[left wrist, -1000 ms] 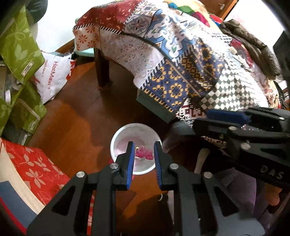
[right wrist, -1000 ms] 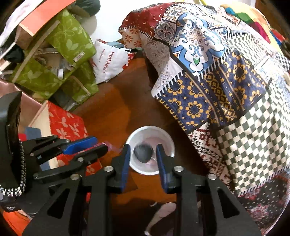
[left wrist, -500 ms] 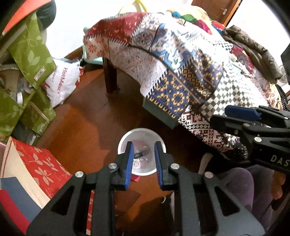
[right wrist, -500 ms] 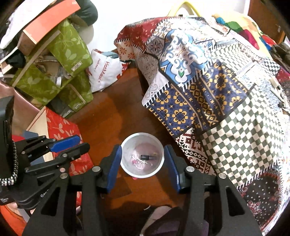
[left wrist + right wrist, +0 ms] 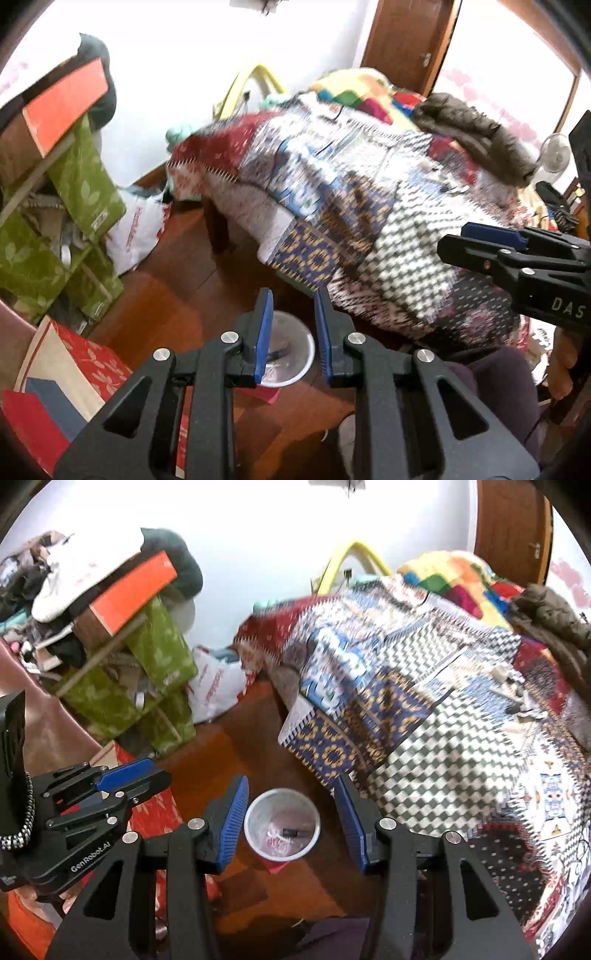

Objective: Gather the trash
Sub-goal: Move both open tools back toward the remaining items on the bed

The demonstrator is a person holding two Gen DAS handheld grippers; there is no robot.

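Note:
A white trash bin (image 5: 282,824) stands on the wooden floor beside the bed; pink scraps and a small dark object (image 5: 291,832) lie in it. It also shows in the left wrist view (image 5: 290,350), partly behind my fingers. My left gripper (image 5: 292,306) is open and empty, high above the bin. My right gripper (image 5: 291,794) is wide open and empty, also high above the bin. Each gripper shows in the other's view, the right (image 5: 480,240) and the left (image 5: 129,771). Small items (image 5: 513,701) lie on the bedspread at the right.
A bed with a patchwork spread (image 5: 424,709) fills the right side. Green boxes (image 5: 147,686), a white shopping bag (image 5: 214,690) and a red floral box (image 5: 85,365) crowd the left. A brown jacket (image 5: 476,136) lies on the bed. A door (image 5: 402,40) is behind.
Both grippers have risen and tilted up, away from the bin. The right gripper opened and dropped the dark object into the bin. The pink scrap left the left gripper earlier.

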